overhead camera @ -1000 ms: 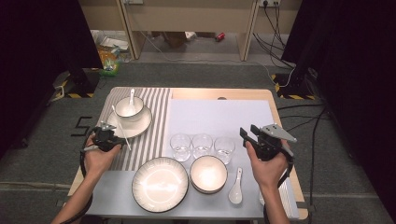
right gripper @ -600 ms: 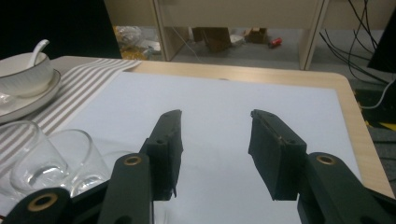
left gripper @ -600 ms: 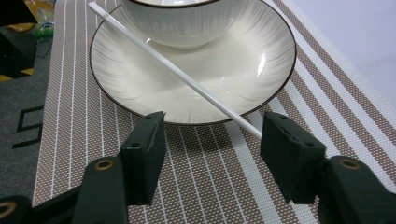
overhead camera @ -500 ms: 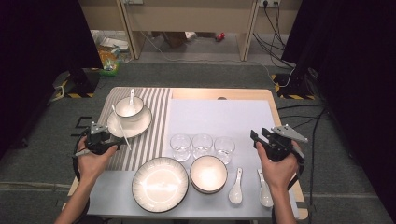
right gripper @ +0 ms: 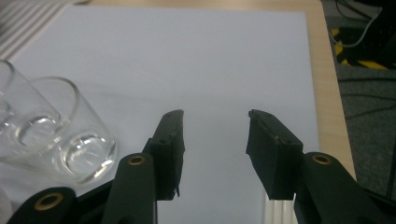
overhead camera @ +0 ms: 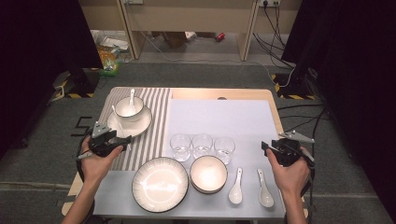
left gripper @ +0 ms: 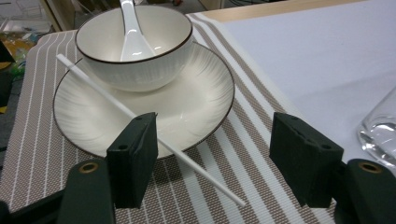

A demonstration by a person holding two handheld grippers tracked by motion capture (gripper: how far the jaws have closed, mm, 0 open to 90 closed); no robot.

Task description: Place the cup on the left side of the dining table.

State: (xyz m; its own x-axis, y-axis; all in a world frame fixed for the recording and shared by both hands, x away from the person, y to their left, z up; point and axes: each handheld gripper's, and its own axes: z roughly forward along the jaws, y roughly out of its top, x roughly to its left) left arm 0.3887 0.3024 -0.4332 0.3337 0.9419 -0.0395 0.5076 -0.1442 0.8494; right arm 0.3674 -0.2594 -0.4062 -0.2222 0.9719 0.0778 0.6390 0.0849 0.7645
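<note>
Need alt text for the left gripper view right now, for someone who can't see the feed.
The left gripper holds its two black jaws open and empty over a striped placemat. Ahead, a white chopstick lies slanted across a plate carrying a bowl with a spoon inside.

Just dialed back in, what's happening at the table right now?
A person is laying a place setting with a tool in each hand. The left tool has just been opening; its jaws stand wide around nothing, and a white chopstick rests across the plate under the bowl with a spoon in it, on the striped mat. The right tool hangs open and empty over the white mat, beside the glasses. Two spoons wait nearby.
</note>
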